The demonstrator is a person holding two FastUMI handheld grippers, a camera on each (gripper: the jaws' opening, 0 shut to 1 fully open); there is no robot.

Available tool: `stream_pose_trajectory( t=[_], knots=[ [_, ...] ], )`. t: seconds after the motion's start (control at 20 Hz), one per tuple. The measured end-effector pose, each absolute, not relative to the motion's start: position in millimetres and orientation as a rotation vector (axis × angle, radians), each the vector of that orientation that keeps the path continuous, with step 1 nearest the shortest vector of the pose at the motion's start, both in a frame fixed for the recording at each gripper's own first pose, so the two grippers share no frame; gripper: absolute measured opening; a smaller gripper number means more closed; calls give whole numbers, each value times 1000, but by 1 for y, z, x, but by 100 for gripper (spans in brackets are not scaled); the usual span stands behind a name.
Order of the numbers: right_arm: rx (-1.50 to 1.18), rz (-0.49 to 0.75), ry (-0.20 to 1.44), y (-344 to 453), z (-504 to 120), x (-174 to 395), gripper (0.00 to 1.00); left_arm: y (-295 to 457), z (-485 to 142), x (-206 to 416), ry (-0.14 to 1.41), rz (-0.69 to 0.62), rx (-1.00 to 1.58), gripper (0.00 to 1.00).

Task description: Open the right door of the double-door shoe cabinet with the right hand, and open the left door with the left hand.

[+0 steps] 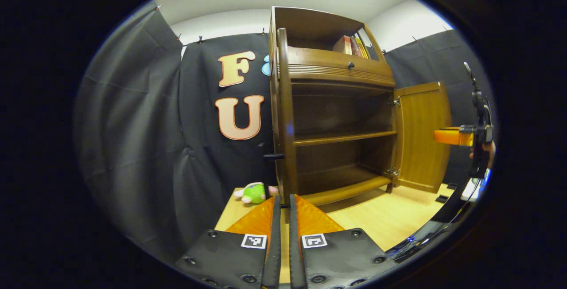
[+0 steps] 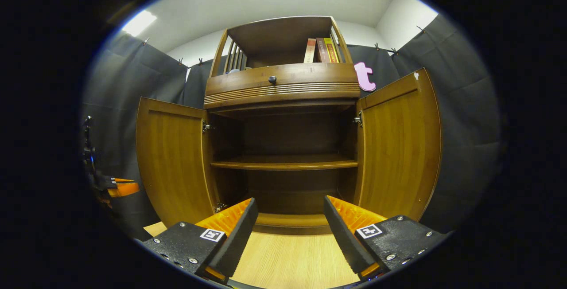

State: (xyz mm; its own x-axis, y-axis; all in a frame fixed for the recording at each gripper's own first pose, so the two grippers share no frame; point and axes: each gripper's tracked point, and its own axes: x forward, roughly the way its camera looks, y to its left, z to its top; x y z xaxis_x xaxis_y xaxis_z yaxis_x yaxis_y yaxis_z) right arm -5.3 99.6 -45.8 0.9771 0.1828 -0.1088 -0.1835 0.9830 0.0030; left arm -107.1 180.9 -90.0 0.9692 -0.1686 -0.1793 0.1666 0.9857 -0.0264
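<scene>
- Shoe cabinet (image 2: 283,116): stands on the pale wood floor (image 2: 288,258) against the black cloth wall, straight ahead in the right gripper view. Both lower doors stand swung wide; the two inner shelves (image 2: 283,163) are bare.
- Left door (image 2: 172,165): open, hinged on the cabinet's left edge. In the left gripper view it is seen edge-on (image 1: 285,116), just ahead of the fingers, with a dark knob (image 1: 273,157) sticking out from its outer face.
- Right door (image 2: 398,147): open, hinged on the right edge; its inner face shows in both views (image 1: 421,136).
- Left gripper (image 1: 285,211): fingers clenched together, nothing visibly between them, tips close to the bottom edge of the left door. Contact cannot be confirmed.
- Right gripper (image 2: 290,211): fingers spread apart, holding nothing, set back from the cabinet's open front. It also shows at the far right of the left gripper view (image 1: 456,137).
- Handling judgement: the doors look like stiff, solid wood panels on metal hinges, moderately heavy, smooth-faced. The knob or the free vertical edge is the sound place to take hold; the flat face would slip.
- Task judgement: both doors appear fully open.
- Surroundings: a drawer with a knob (image 2: 272,79) above the doors; books (image 2: 321,50) on the top shelf; a green soft toy (image 1: 254,193) on the floor beside the cabinet's left side, behind the left door and within its swing if pushed further.
</scene>
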Motion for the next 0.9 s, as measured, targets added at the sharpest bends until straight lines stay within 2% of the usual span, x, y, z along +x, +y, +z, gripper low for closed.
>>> stream_pose_trajectory(
  t=[0.45, 0.9],
  knots=[
    [-15, 229, 106, 55, -43, -12, 92, 58, -50, -68, 43, -50, -63, 14],
    [5, 222, 91, 12, -39, -19, 92, -4, -66, -38, 54, 15, -17, 100]
  ],
)
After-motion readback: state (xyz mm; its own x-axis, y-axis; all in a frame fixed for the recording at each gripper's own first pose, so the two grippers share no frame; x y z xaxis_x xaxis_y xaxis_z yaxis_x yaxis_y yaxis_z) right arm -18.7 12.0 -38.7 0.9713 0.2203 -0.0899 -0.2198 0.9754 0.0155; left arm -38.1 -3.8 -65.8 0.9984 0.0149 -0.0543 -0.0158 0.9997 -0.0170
